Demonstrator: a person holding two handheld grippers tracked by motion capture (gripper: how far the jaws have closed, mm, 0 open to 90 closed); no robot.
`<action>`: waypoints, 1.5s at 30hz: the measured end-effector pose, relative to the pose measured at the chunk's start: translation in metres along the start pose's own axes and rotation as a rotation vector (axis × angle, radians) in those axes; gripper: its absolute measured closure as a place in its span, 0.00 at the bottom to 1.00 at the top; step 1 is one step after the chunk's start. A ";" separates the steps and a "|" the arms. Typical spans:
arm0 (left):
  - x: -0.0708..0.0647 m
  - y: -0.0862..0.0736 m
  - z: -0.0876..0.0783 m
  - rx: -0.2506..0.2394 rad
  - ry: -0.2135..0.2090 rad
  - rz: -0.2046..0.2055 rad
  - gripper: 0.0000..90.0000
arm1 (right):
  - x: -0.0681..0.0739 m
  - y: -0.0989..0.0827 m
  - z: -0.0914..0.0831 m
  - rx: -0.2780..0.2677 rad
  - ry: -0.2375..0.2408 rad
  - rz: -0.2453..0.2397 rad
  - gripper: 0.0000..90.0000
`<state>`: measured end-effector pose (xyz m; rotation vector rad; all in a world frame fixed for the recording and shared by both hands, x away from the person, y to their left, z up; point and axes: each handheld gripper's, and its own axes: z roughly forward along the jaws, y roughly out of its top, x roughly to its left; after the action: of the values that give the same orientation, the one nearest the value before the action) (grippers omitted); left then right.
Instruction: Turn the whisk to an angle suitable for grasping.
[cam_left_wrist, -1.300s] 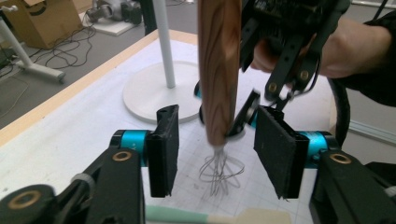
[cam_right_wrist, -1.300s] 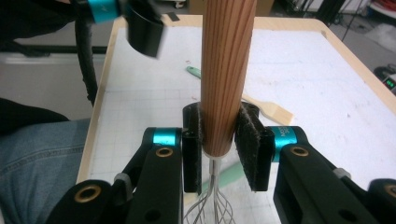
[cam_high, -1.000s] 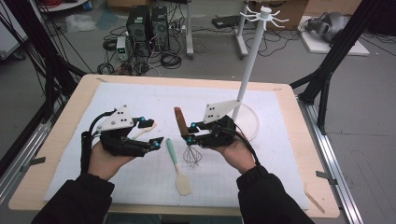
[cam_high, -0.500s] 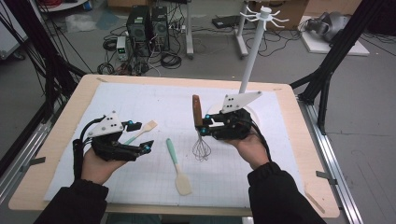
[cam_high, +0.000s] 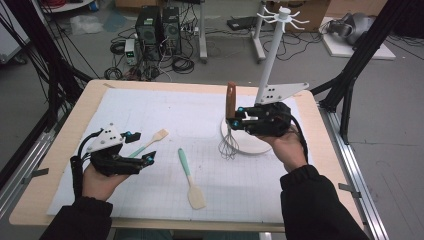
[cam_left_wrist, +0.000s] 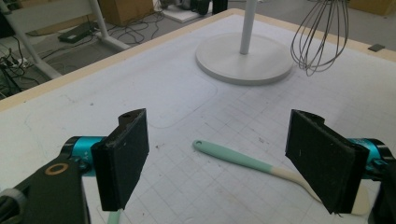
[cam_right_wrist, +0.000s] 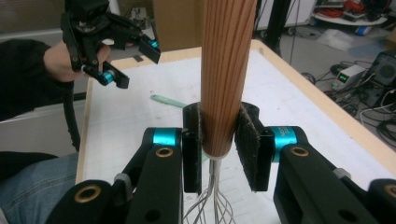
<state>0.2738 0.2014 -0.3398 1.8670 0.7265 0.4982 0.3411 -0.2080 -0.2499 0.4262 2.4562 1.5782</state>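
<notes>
Gripping a whisk (cam_high: 229, 131) by its wooden handle, our right gripper (cam_high: 235, 118) holds it upright at centre right of the high view, wires hanging above the white stand base (cam_high: 250, 146). At lower left, our left gripper (cam_high: 141, 148) has just been opening; its jaws stand wide with nothing between them, above the wooden spatula (cam_high: 150, 141). A mint-handled spatula (cam_high: 190, 178) lies at lower centre.

My table (cam_high: 60, 145) is pale wood under a white gridded mat (cam_high: 150, 115). Beyond it I see grey floor (cam_high: 320, 60), tangled cables (cam_high: 180, 62), two black computer towers (cam_high: 160, 25) and cardboard boxes (cam_high: 310, 10).
</notes>
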 end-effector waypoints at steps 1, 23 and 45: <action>-0.001 -0.001 0.000 -0.004 0.001 -0.005 0.24 | -0.001 0.001 -0.002 -0.001 -0.002 0.003 0.80; 0.003 -0.012 -0.001 -0.009 0.030 -0.005 0.22 | -0.021 0.026 -0.030 -0.007 -0.033 0.021 0.80; 0.008 -0.017 -0.004 -0.006 0.042 -0.015 0.22 | -0.037 0.050 -0.058 -0.022 -0.093 0.023 0.80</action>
<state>0.2733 0.2146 -0.3542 1.8494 0.7652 0.5307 0.3650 -0.2505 -0.1805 0.5139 2.3711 1.5557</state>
